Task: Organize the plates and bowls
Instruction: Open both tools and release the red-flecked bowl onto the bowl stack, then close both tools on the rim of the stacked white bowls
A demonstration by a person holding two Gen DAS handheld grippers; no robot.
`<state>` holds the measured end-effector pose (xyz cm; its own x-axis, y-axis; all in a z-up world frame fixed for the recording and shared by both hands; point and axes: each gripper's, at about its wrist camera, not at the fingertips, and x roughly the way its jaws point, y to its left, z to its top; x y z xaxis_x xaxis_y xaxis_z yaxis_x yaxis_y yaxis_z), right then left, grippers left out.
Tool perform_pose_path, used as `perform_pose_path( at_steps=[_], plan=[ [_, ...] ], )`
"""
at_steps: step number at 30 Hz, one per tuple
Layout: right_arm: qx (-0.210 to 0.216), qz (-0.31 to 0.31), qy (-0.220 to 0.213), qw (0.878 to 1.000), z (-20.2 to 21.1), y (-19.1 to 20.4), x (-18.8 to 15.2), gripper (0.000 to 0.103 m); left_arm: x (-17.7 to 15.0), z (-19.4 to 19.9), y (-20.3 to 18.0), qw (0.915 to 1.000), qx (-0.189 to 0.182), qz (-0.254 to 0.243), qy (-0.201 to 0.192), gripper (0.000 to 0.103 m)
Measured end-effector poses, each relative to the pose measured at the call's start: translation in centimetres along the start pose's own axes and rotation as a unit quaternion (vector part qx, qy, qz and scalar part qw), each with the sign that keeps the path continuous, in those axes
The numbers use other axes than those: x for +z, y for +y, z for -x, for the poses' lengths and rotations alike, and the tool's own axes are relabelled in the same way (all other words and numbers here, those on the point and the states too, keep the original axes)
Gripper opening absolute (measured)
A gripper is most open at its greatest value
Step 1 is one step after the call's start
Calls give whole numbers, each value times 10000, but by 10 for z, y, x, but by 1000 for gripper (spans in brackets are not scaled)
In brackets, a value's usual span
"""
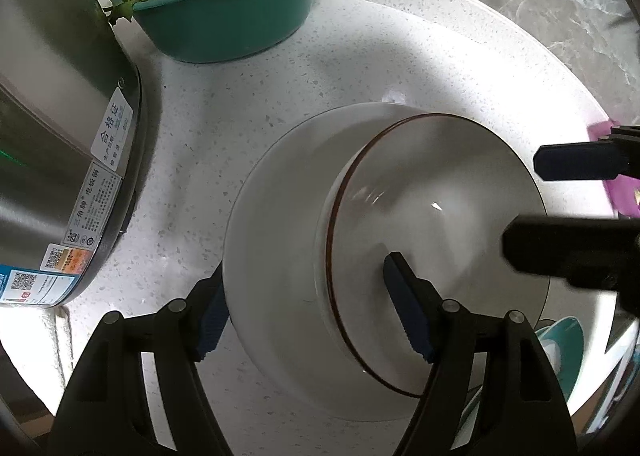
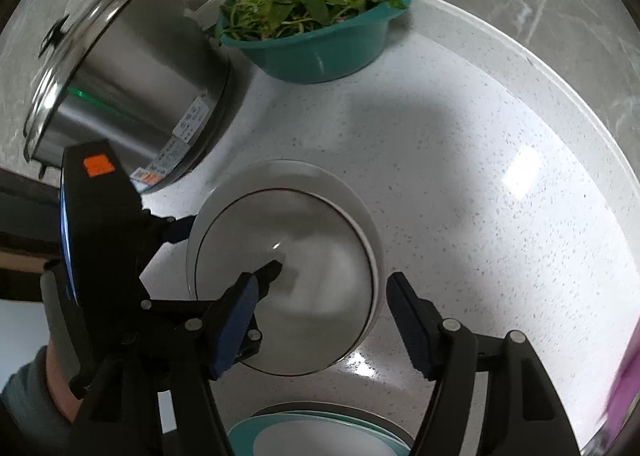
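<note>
Two white bowls sit nested on the speckled counter: an inner bowl with a dark rim line [image 1: 432, 224] inside a plain outer bowl [image 1: 276, 224]; both show in the right wrist view [image 2: 304, 256]. My left gripper [image 1: 308, 316] straddles the near wall of the bowls, one finger outside, one inside, jaws apart. My right gripper [image 2: 320, 320] is open; its left finger is over the inner bowl and its right finger is outside the rim. Teal-rimmed plates [image 2: 320, 436] lie stacked below my right gripper.
A steel rice cooker [image 1: 56, 160] stands at the left, close to the bowls. A teal basin of green leaves [image 1: 228, 16] sits at the back. A marble wall rises behind the white counter [image 2: 500, 176]. Something pink [image 1: 624, 192] is at the right edge.
</note>
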<state>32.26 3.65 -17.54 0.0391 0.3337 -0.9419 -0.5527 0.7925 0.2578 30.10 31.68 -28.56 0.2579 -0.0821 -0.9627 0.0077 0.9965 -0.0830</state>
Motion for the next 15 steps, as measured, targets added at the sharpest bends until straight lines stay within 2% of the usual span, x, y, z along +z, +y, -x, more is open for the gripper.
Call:
perform_pose_path(
  at_steps=[3,7,10,13,15],
  plan=[
    [91,-47,-153,9998,9,-6,-1,70,-4,9,4,9998,-114,107,-119,71],
    [4,-235,-426,9988,28,-34,-7,69,-16,41,25,9966,-308,443,-622,72],
    [-254,-329,-331,9986,22,-51,-19,62,-27,50,41,9946,-314,638,-761,77],
    [-484,-249,-231,9983,10,-54,-28,60,-36,56,46,9929,-270,745,-889,77],
    [-576,-253,-272,9976,6,-56,-32,60,-43,68,48,9906,-387,793,-1049,77]
  ],
)
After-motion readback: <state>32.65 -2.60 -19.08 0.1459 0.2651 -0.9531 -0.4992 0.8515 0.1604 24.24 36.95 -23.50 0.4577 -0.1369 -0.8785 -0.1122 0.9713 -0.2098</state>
